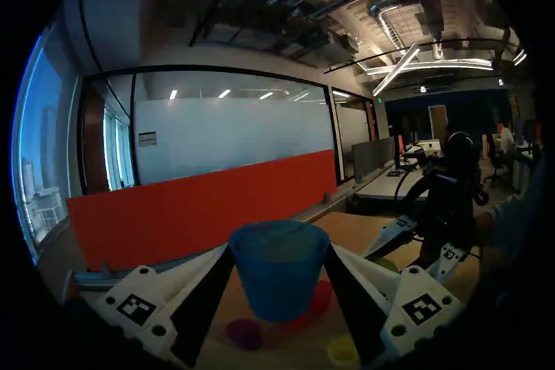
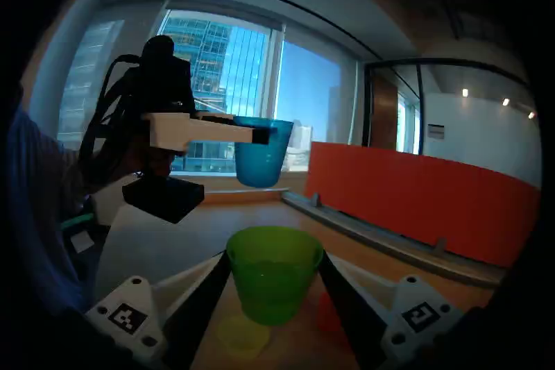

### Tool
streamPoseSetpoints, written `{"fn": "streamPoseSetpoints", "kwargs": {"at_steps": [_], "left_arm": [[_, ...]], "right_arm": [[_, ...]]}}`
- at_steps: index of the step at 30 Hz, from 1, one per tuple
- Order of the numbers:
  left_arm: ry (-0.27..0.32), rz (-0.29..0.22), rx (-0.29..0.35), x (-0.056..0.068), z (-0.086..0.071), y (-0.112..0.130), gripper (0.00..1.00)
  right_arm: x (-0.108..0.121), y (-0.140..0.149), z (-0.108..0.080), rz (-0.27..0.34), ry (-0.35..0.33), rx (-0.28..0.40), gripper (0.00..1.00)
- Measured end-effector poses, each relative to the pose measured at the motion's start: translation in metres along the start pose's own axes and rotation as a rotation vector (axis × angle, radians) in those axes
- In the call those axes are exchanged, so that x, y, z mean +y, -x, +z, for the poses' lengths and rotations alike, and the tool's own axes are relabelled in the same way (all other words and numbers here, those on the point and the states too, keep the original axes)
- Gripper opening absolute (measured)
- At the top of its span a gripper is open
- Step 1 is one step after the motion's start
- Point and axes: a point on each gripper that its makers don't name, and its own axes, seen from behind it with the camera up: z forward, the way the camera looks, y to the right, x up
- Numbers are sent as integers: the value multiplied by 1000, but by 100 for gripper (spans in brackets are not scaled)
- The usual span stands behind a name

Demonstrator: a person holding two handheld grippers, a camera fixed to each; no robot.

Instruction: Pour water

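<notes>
In the left gripper view a blue cup (image 1: 279,269) stands upright between the white fingers of my left gripper (image 1: 279,280), which is shut on it, held above the wooden table (image 1: 347,228). In the right gripper view a green cup (image 2: 275,273) with some water in it sits upright in my right gripper (image 2: 275,283), shut on it. Farther off and higher, the left gripper (image 2: 257,135) holds the blue cup (image 2: 260,151) level. The right gripper (image 1: 416,238) shows at the right of the left gripper view, with a sliver of green cup (image 1: 386,264).
Small cups lie on the table below: a purple one (image 1: 244,332), a red one (image 1: 316,298), a yellow one (image 1: 343,350); a yellow one (image 2: 243,335) and a red one (image 2: 326,311) too. An orange partition (image 1: 201,210) runs behind the table. Desks (image 1: 388,186) stand farther back.
</notes>
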Motion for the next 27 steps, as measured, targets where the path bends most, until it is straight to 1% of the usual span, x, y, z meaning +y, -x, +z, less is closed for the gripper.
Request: {"fn": "streamPoseSetpoints", "kwargs": {"at_steps": [9, 15, 27], "left_arm": [[5, -35, -28, 1, -4, 26, 88], [1, -52, -47, -2, -6, 45, 88], [12, -62, -121, 2, -18, 93, 88]], "right_arm": [[11, 1, -13, 3, 22, -14, 92], [18, 4, -22, 6, 39, -24, 92], [30, 16, -40, 26, 47, -54, 92]]}}
